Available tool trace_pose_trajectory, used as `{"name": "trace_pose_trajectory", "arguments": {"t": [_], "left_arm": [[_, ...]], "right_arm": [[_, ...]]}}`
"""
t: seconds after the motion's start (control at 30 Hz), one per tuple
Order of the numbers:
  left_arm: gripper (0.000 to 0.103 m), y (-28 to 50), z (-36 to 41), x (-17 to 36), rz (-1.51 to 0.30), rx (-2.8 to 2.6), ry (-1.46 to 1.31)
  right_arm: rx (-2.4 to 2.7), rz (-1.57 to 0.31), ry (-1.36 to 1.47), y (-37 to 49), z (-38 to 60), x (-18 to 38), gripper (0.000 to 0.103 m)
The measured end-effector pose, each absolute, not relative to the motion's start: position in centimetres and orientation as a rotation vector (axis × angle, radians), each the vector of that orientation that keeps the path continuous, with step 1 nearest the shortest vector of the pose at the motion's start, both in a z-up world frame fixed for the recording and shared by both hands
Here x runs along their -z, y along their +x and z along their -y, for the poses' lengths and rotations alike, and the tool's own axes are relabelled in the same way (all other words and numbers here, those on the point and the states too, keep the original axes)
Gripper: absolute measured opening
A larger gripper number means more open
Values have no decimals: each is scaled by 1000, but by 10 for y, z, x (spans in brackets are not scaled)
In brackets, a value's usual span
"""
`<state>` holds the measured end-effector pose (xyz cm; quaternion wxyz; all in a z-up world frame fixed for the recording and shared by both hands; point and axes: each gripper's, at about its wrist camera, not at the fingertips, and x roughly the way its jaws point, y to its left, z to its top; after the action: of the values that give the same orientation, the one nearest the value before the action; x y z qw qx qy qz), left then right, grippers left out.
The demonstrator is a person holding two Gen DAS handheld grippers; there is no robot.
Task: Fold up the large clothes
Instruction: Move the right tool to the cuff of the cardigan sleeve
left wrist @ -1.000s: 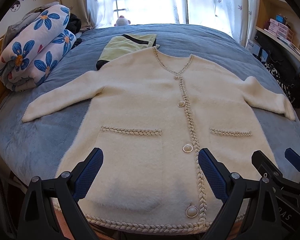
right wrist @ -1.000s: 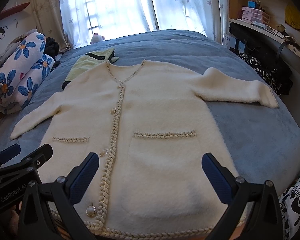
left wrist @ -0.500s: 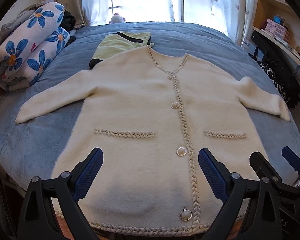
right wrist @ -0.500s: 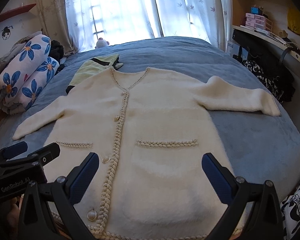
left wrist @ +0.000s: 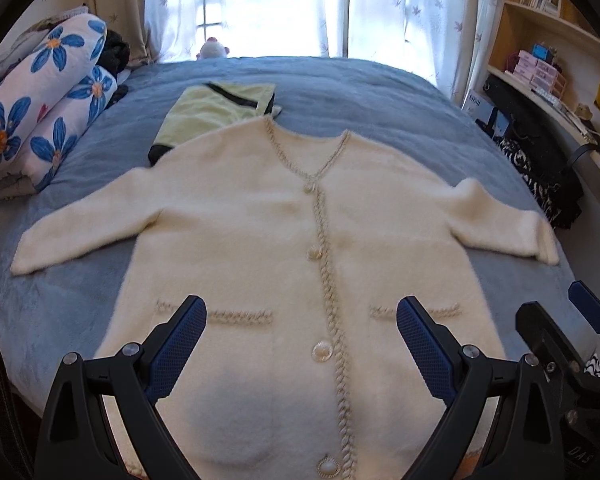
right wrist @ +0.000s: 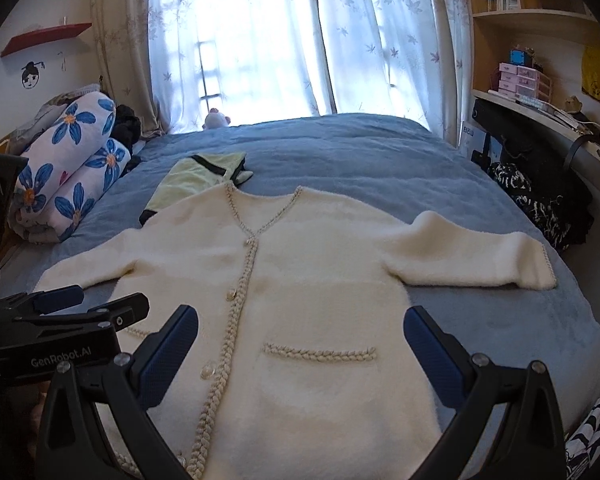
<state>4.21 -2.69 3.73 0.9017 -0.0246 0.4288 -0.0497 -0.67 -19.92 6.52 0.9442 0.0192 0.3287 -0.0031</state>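
Bright daylight pours through sheer leaf-patterned white curtains (right wrist: 300, 40) behind a wide bed with a blue plush cover (right wrist: 340, 148). Wooden wall shelves (right wrist: 532, 12) stand right; a red wall shelf (right wrist: 44, 36) hangs left.

The black plastic left gripper (left wrist: 300, 344) has two angular arms, each ending in a blue finger pad (left wrist: 178, 346) with a fine cross-hatched grip texture — round silver screws sit at the arm joints. The black plastic right gripper (right wrist: 302, 354) is built the same way. Seen from the right wrist, the left unit's body carries white lettering — "GenRobot.AI".
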Motion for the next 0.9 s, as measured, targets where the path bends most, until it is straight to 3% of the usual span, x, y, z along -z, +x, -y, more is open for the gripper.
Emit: {"name": "trace_pose_trajectory", "arguments": {"t": [0.17,0.53,0.9], "left_arm": [[95,57,47,-60,-824,152,-6],[96,117,110,-101,-784,229,8],[96,175,201,-78,-784,210,122]], "right_arm": [[22,-558,-11,-6,213,-87,103],[2,-618,92,38,297,-125,103],[152,-666,132,84,378,-119,103]]}}
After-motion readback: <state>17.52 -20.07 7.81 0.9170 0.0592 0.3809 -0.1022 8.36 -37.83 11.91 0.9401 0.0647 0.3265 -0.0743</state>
